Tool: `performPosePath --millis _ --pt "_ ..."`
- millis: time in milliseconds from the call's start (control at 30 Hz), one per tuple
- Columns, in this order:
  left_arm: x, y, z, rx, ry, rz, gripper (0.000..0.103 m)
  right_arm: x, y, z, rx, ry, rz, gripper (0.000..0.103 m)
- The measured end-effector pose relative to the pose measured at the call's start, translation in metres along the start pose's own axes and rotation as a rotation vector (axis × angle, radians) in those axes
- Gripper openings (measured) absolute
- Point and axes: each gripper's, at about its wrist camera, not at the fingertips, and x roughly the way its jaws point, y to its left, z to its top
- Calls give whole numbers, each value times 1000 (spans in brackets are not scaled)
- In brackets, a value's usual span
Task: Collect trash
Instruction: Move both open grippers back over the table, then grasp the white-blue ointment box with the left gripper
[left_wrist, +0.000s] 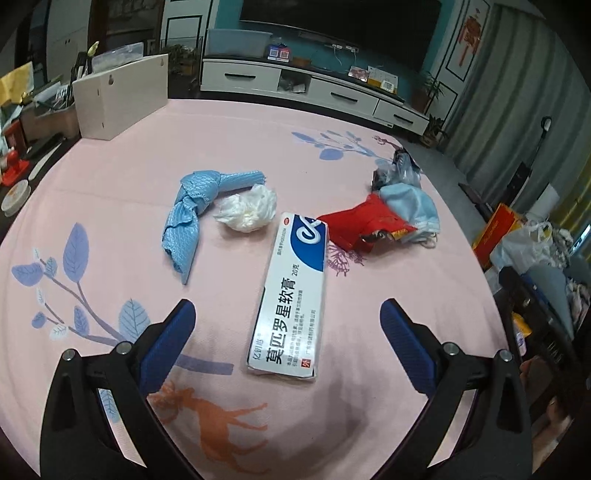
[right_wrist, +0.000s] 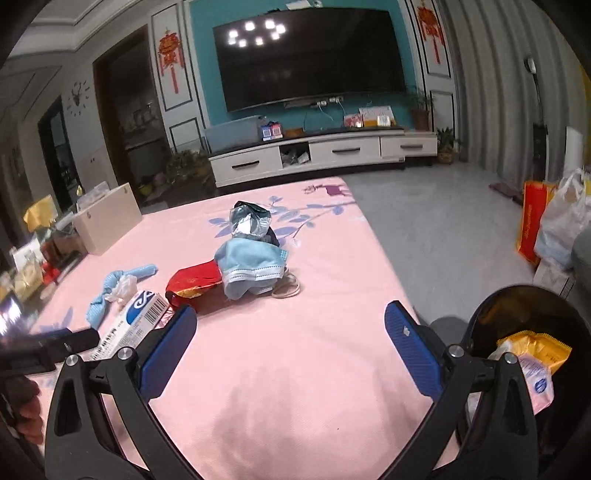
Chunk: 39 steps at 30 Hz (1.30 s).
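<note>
A pink tablecloth (left_wrist: 110, 184) printed with blue leaves covers the table, with trash scattered across its middle. Far left in the left wrist view lies a knotted blue mesh cloth (left_wrist: 188, 218), soft and limp; it would likely lift best by its bulky knot. Touching its right side is a crumpled white tissue (left_wrist: 249, 208), light and squashable, easy to pinch anywhere. In the centre, nearest the left gripper (left_wrist: 288, 321), lies a long white-and-blue ointment box (left_wrist: 291, 295): light, stiff cardboard, probably best gripped across its narrow width. The left gripper's jaws are spread wide, empty, either side of the box's near end. Right of the box lie a red wrapper (left_wrist: 360, 225), crinkly and possibly slippery, and a blue face mask (left_wrist: 410, 212), soft with loose loops. The right gripper (right_wrist: 290, 332) is also spread and empty, with a dark bin (right_wrist: 524, 325) holding wrappers at near right.
</note>
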Motion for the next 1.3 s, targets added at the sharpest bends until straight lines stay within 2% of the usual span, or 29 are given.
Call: performPosePath --millis 167,333,400,567,800,900,967,1067,1133,1200,1300 --pt "1 1 2 -5 -5 -6 100 -2 16 1 -83 -50 -41 100" --pt "6 1 2 -15 1 -8 100 -18 38 -5 -215 -193 -114 100" --pt "6 1 2 -15 2 -13 100 -19 46 -6 -253 -215 -131 100" --pt "12 0 1 2 15 -2 100 -6 49 -3 -264 -147 -154 100" --pt "19 -7 -1 24 30 -2 98 -5 23 0 -122 -126 -174 100" --pt "23 -11 -2 55 34 5 88 -3 14 1 -75 -118 -173 100" --pt "28 -14 -4 68 57 -1 74 -3 14 0 -76 -117 -171 100" --pt "34 -14 -6 62 81 -14 66 -3 20 -1 -106 -125 -174 100" --pt "39 -14 -7 53 96 -11 45 -4 22 -2 -122 -129 -176 100" --pt "38 -14 -8 47 89 -13 39 -4 24 -2 -132 -129 -172 100" --pt "36 -13 -9 18 89 -34 39 -3 22 -2 -116 -120 -173 100"
